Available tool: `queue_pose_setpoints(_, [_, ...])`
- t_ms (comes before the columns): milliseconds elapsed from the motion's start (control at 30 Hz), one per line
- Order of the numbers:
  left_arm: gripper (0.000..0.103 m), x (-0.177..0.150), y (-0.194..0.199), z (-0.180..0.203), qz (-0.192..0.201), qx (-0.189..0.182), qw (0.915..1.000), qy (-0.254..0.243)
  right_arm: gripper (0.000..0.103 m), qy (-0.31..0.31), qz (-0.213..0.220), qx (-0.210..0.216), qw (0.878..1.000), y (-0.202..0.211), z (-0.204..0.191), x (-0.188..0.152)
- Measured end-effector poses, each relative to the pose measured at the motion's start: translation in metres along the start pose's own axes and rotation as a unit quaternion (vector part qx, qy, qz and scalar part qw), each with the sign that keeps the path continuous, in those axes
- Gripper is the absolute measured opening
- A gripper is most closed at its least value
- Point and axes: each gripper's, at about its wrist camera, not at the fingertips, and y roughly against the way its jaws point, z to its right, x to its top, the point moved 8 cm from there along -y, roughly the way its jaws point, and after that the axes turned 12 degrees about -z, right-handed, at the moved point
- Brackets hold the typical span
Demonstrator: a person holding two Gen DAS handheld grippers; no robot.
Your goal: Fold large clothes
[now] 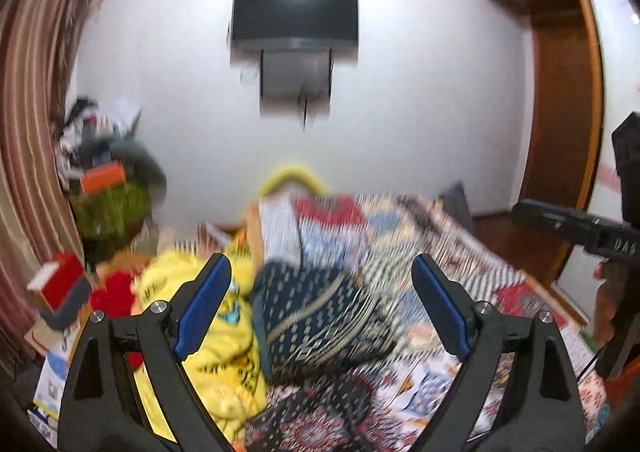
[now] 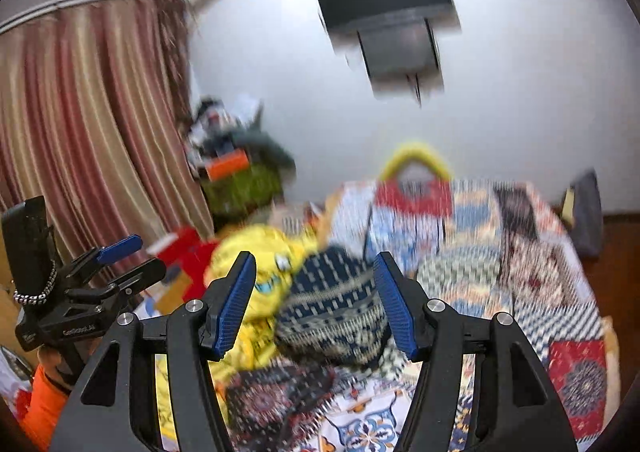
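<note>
Left gripper (image 1: 322,304) jaws spread wide, nothing between the pads. Right gripper (image 2: 316,302) jaws apart too, empty. Both held above the patchwork bedspread (image 1: 432,219). Navy patterned garment (image 1: 320,324) lies bunched dead ahead at 12 o'clock, yellow printed garment (image 1: 224,364) touching it at 9 o'clock. Frames blurred.

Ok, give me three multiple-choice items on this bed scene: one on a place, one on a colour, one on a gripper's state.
1. Where does the yellow garment lie relative to the navy patterned garment in the left wrist view?
A. left of it
B. right of it
C. on the television

2. What colour are the left gripper pads?
A. red
B. blue
C. green

3. What is between the right gripper fingers?
A. a hanger
B. a box
C. nothing

Answers: 1 A, yellow cloth sits at the navy bundle's left; 2 B, both pads show blue; 3 C, the fingers stand apart above the bed.
</note>
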Motion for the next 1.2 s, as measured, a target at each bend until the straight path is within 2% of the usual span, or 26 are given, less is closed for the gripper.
queue_pose_setpoints(133, [0.092,0.007,0.051,0.020,0.061,-0.007,0.9981,-0.002,0.057,0.013,0.054,0.001,0.998,0.037,-0.025,-0.002])
queue_pose_setpoints(267, [0.092,0.004,0.087,0.034,0.109,0.016,0.9939,-0.008,0.057,0.020,0.094,-0.026,0.995,0.059,-0.038,-0.008])
queue_pose_setpoints(433, [0.092,-0.005,0.105,0.042,0.138,0.031,0.9900,-0.006,0.057,0.031,0.100,-0.051,0.993,0.060,-0.047,-0.014])
queue_pose_setpoints(533, [0.094,-0.010,0.108,0.043,0.141,0.034,0.9894,-0.006,0.067,0.034,0.103,-0.075,0.991,0.058,-0.045,-0.015])
queue_pose_setpoints(633, [0.101,-0.016,0.105,0.046,0.134,0.039,0.9901,-0.007,0.081,0.028,0.111,-0.094,0.989,0.059,-0.042,-0.016])
queue_pose_setpoints(733, [0.102,-0.019,0.100,0.043,0.128,0.045,0.9908,-0.007,0.092,0.017,0.118,-0.105,0.987,0.061,-0.038,-0.014])
queue_pose_setpoints(800, [0.102,-0.020,0.097,0.043,0.123,0.046,0.9913,-0.007,0.103,0.012,0.124,-0.117,0.985,0.063,-0.034,-0.013])
queue_pose_setpoints(900, [0.102,-0.021,0.095,0.041,0.121,0.047,0.9915,-0.005,0.103,0.009,0.134,-0.127,0.983,0.069,-0.032,-0.013])
queue_pose_setpoints(1200, [0.103,-0.024,0.093,0.038,0.120,0.041,0.9919,0.004,0.103,-0.005,0.118,-0.124,0.985,0.065,-0.024,-0.017])
